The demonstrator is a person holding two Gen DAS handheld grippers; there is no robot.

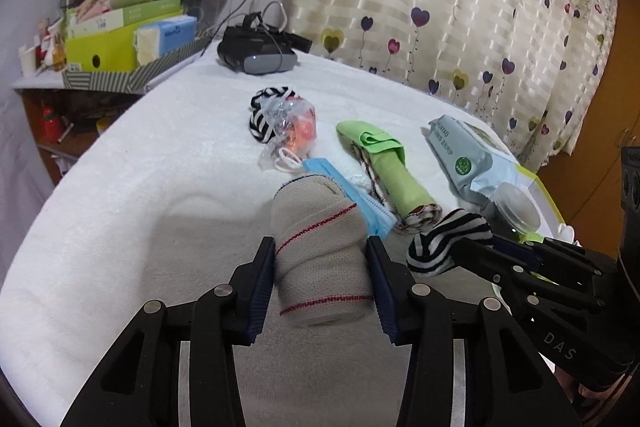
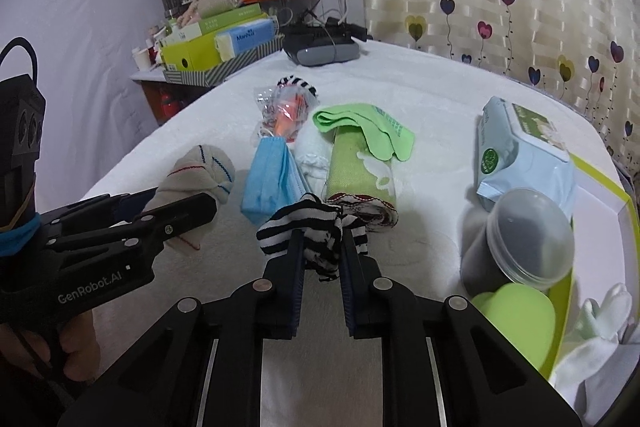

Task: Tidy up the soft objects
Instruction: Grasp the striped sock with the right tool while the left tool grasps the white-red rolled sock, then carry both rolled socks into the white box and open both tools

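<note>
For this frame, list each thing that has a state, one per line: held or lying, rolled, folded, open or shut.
Left gripper: shut on bandage roll.
Bandage roll: rolled, held.
Right gripper: shut on striped sock.
Striped sock: bunched, held.
Face mask: folded, lying on bed.
Green towel: rolled, lying.
Wipes pack: shut, leaning on the box.
Jar: lid on, tipped.
Green box: open.

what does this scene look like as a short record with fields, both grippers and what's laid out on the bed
left gripper: shut on beige bandage roll
right gripper: shut on striped sock
surface: white bed cover
laid out: blue face mask, green rolled towel, wipes pack
right side: green-rimmed box holding a clear-lidded jar
</note>
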